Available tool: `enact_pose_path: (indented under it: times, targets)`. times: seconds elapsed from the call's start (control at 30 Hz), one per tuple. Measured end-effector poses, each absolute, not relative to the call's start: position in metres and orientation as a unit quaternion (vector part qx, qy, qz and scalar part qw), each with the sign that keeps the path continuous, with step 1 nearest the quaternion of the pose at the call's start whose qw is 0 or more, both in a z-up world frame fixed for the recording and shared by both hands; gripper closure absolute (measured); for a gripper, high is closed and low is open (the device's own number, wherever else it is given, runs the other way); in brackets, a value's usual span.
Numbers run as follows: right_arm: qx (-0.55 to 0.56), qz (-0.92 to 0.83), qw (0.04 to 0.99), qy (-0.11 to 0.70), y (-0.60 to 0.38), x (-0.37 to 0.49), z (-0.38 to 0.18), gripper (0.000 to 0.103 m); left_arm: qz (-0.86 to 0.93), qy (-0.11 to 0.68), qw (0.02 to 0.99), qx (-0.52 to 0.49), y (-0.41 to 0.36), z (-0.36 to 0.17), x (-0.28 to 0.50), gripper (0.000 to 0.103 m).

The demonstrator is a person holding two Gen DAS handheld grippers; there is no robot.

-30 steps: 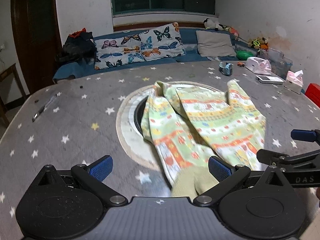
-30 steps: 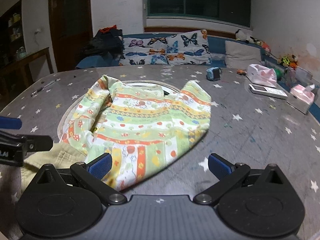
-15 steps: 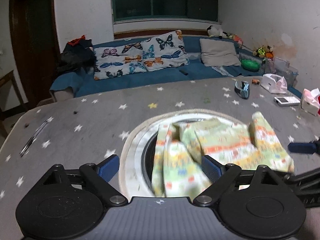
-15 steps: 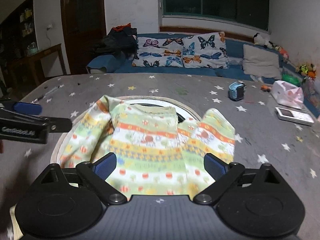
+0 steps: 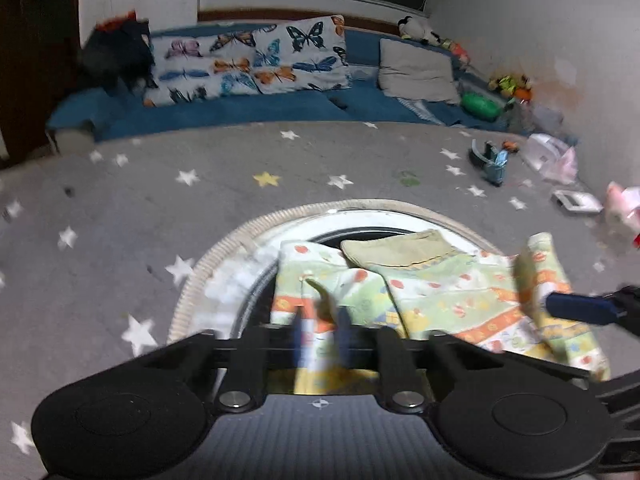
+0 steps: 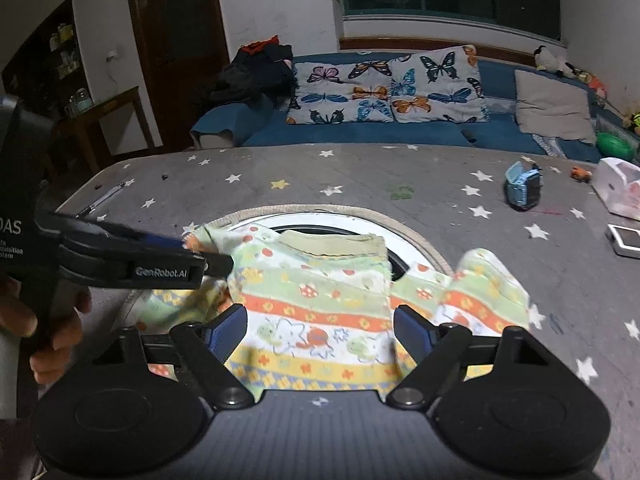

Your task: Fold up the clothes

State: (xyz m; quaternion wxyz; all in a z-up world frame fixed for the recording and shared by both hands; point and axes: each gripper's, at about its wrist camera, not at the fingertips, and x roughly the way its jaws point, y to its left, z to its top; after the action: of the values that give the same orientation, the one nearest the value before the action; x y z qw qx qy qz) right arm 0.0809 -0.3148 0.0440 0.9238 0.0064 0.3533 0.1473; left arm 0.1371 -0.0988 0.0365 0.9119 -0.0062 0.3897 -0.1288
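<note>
Reading "GenRobot.AI" — left tool (image 6: 208,258)

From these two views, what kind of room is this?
Probably a home living room: a blue sofa with butterfly cushions, stuffed toys by the wall, and a star-print tablecloth under the child's shirt.

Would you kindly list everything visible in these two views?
child's top: one, green-orange patterned, table centre
table: one, grey star-print cover, foreground
butterfly pillows: two, white multicolour, on sofa
sofa: one, blue, behind table
cushion: one, grey, sofa right
dark clothes: one pile, black, sofa left
gadget: one, light blue, table right
left gripper: one, black, shut on child's top
right gripper: one, black, open, above child's top
</note>
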Motion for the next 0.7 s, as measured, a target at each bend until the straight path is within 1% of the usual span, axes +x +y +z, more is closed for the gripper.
enact_pose_path:
  times: [0.03,0.07,0.2,0.27,0.3,0.37,0.43,0.47,0.53,0.6,0.63,0.67,0.7]
  targets:
    - [0.007,0.151,0.923,0.355,-0.313,0.084,0.043,0.025,-0.13,0.388,0.912,-0.012,-0.096,0.037,0.136,0.098]
    - [0.008,0.155,0.922,0.356,-0.311,0.086,0.042,0.026,-0.13,0.387,0.913,-0.018,-0.093,0.037,0.135,0.099]
    - [-0.006,0.168,0.918,0.358,-0.297,0.093,0.036,0.028,-0.122,0.369,0.921,-0.027,-0.08,0.047,0.124,0.101]
    - [-0.017,0.173,0.916,0.36,-0.287,0.097,0.032,0.031,-0.113,0.36,0.926,-0.019,-0.076,0.052,0.119,0.101]
    - [-0.022,0.176,0.915,0.361,-0.283,0.099,0.03,0.036,-0.11,0.357,0.927,-0.019,-0.074,0.053,0.116,0.101]
    - [-0.028,0.177,0.911,0.372,-0.276,0.104,0.023,0.039,-0.106,0.353,0.93,-0.016,-0.071,0.055,0.113,0.101]
    - [-0.029,0.174,0.908,0.38,-0.275,0.105,0.018,0.049,-0.102,0.348,0.932,-0.013,-0.066,0.056,0.108,0.101]
    - [-0.03,0.172,0.907,0.383,-0.275,0.105,0.015,0.052,-0.1,0.347,0.933,-0.011,-0.064,0.056,0.105,0.101]
    - [-0.021,0.169,0.906,0.387,-0.282,0.104,0.014,0.063,-0.092,0.345,0.934,-0.006,-0.06,0.055,0.102,0.101]
    - [-0.008,0.165,0.907,0.388,-0.292,0.101,0.015,0.067,-0.087,0.349,0.933,-0.004,-0.058,0.052,0.101,0.101]
    - [-0.004,0.161,0.907,0.389,-0.296,0.099,0.016,0.072,-0.084,0.352,0.932,-0.003,-0.056,0.049,0.101,0.101]
    - [-0.003,0.158,0.908,0.389,-0.3,0.098,0.016,0.075,-0.083,0.355,0.931,-0.002,-0.055,0.048,0.101,0.101]
    - [-0.004,0.154,0.908,0.39,-0.304,0.096,0.015,0.076,-0.081,0.357,0.93,-0.001,-0.054,0.047,0.101,0.101]
